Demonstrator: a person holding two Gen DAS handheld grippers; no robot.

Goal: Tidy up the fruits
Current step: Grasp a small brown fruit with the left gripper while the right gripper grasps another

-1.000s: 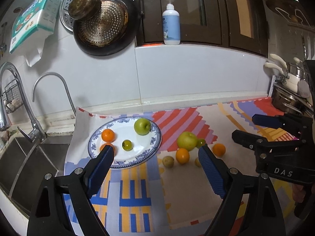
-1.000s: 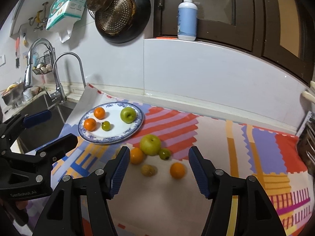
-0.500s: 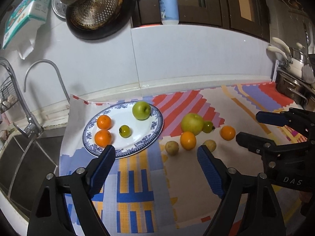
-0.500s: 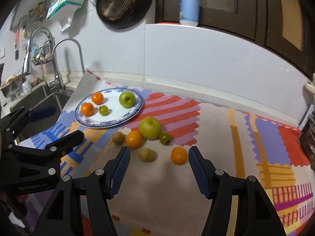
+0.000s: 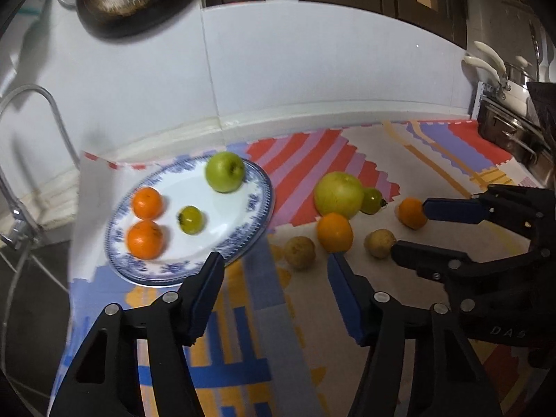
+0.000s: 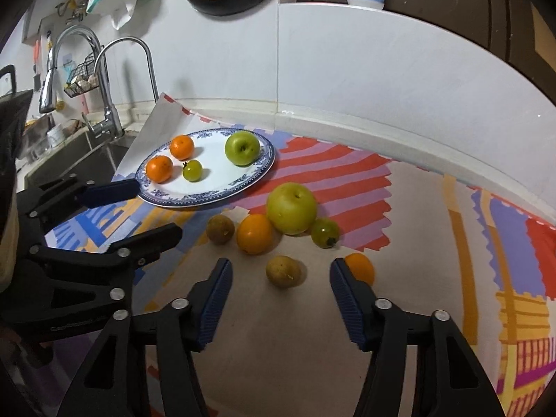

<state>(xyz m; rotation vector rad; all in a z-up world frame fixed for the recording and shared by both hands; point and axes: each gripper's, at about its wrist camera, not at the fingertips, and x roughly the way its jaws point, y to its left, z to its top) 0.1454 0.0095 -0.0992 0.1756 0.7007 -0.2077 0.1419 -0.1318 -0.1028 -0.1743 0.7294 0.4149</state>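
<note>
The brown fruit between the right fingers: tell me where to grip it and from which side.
Grip the brown fruit across its widest middle, coming straight down and forward with the right gripper. It is round, lies alone on the mat, and the open jaws already straddle it.

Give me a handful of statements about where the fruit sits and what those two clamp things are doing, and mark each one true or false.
1. The plate holds four fruits. True: two oranges, a green apple and a small green fruit.
2. The right gripper is clamped on a fruit. False: it is open, with a small brown fruit lying on the mat between its fingers, untouched.
3. The large yellow-green fruit sits on the plate. False: it lies on the mat, beside the plate.
4. The left gripper is open and holds nothing. True.
5. Six fruits lie on the mat off the plate. True.
</note>
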